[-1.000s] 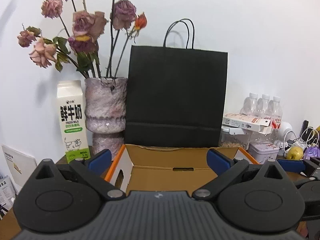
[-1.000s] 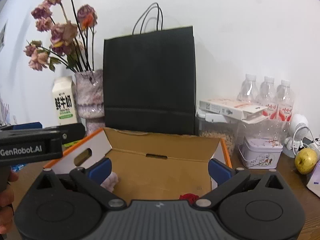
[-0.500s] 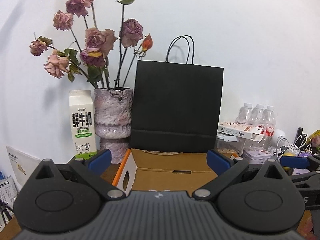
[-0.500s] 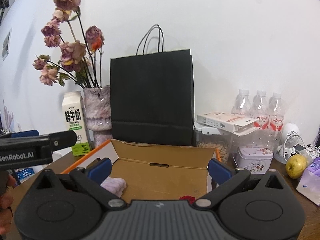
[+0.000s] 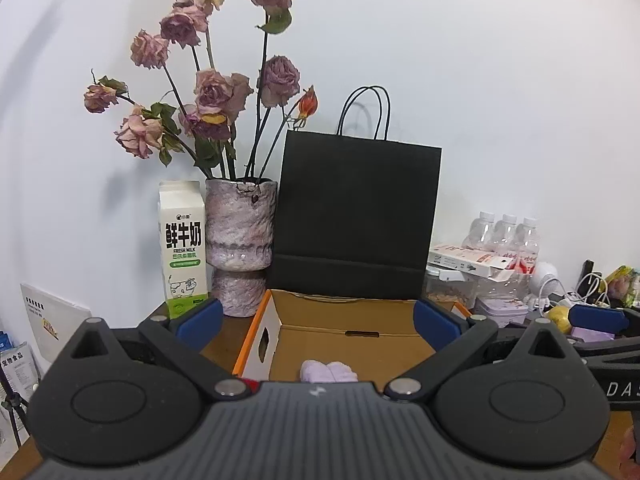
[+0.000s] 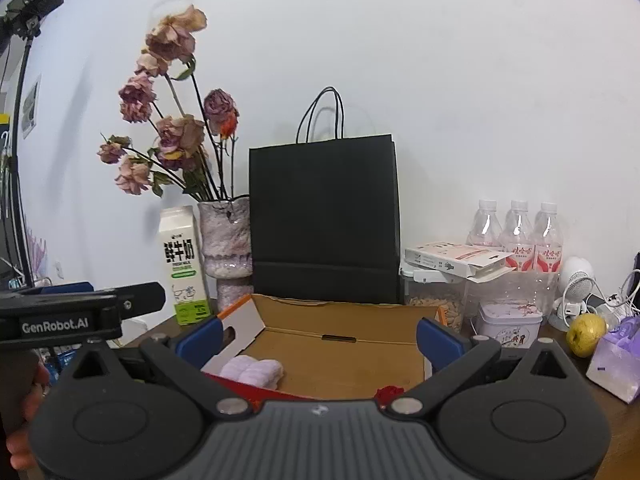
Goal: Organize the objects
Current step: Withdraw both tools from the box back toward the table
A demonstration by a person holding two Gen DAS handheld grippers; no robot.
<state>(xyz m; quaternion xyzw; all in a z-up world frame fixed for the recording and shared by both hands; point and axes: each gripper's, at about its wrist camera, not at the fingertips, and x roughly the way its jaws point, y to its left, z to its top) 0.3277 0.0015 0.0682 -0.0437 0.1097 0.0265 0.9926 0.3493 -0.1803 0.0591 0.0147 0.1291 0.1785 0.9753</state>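
An open cardboard box [image 5: 352, 320] [image 6: 344, 320] with orange-edged flaps sits on the wooden table in front of both grippers. Inside it lie a folded lilac cloth [image 5: 328, 371] [image 6: 252, 369], a flat red item [image 6: 256, 390] and a small red object [image 6: 390, 393]. My left gripper [image 5: 318, 322] is open above the box's near side, nothing between its blue fingertips [image 5: 200, 318]. My right gripper [image 6: 320, 336] is open too, empty, over the box. The left gripper's body [image 6: 80, 316] shows at the left of the right wrist view, held by a hand [image 6: 24, 420].
Behind the box stand a black paper bag [image 5: 356, 216] [image 6: 324, 220], a vase of dried roses [image 5: 240, 248], and a milk carton [image 5: 182, 248]. To the right are water bottles [image 6: 516, 232], a flat carton [image 6: 452, 260], a tin [image 6: 508, 320], a yellow fruit [image 6: 586, 334] and a purple pack [image 6: 616, 360].
Both grippers have pulled back and risen from the box; the scene looks smaller and farther, and the lilac cloth now shows in the left wrist view. Both stay open.
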